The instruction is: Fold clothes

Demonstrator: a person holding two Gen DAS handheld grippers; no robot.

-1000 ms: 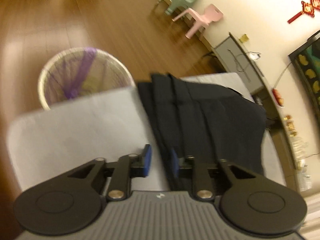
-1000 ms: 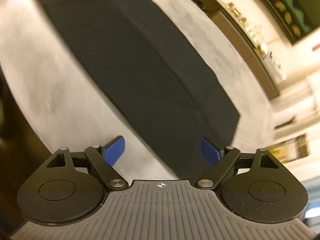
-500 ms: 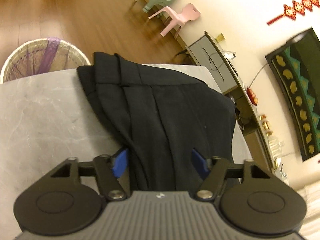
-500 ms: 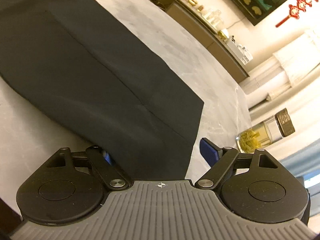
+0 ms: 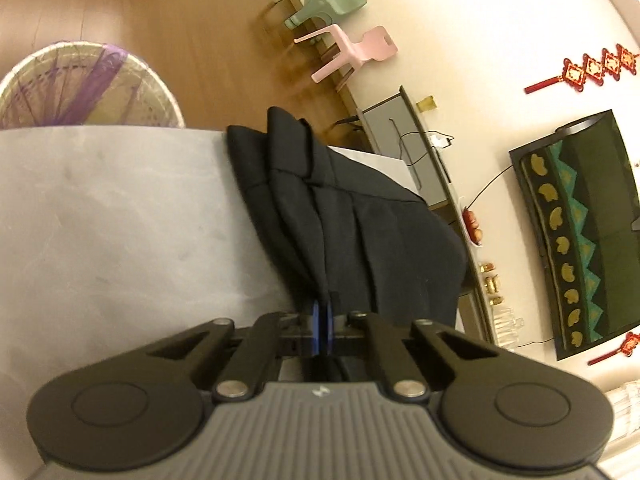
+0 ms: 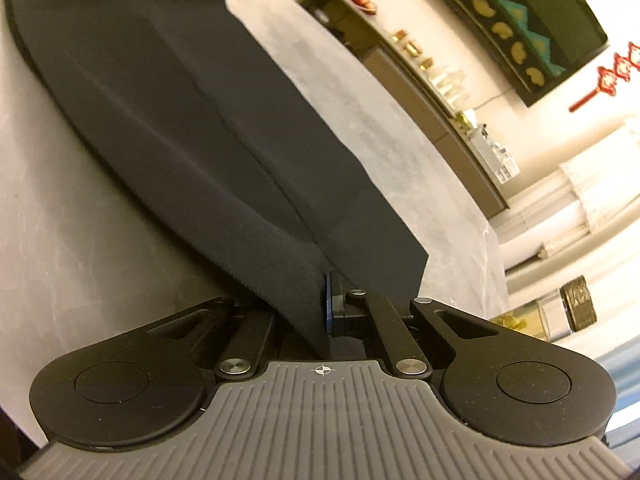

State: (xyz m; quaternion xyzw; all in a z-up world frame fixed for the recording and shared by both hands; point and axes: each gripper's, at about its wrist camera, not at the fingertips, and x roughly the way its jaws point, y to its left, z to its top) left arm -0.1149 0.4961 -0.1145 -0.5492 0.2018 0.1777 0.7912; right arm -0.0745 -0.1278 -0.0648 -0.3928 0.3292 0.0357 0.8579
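Observation:
A black pair of trousers (image 5: pixel 360 232) lies lengthwise on the grey table (image 5: pixel 120 220), its waistband end hanging over the far edge. My left gripper (image 5: pixel 322 316) is closing, its blue pads pinched on the garment's near edge, and the cloth bunches into folds there. In the right wrist view the same trousers (image 6: pixel 180 120) stretch away to the upper left. My right gripper (image 6: pixel 328 300) is closing on the near hem end, where the fabric rises off the table (image 6: pixel 80 240) into the jaws and hides the left pad.
A woven basket (image 5: pixel 80 88) with a purple cloth stands on the wooden floor beyond the table's far edge. A glass jar (image 6: pixel 560 312) with a dark lid sits near the right gripper. Pink (image 5: pixel 352 48) and green (image 5: pixel 328 4) small chairs and a long sideboard (image 6: pixel 440 92) line the wall.
Both grippers went from wide open around the trousers' edge to shut on it. Both dropped lower, and the cloth now puckers up at each grip.

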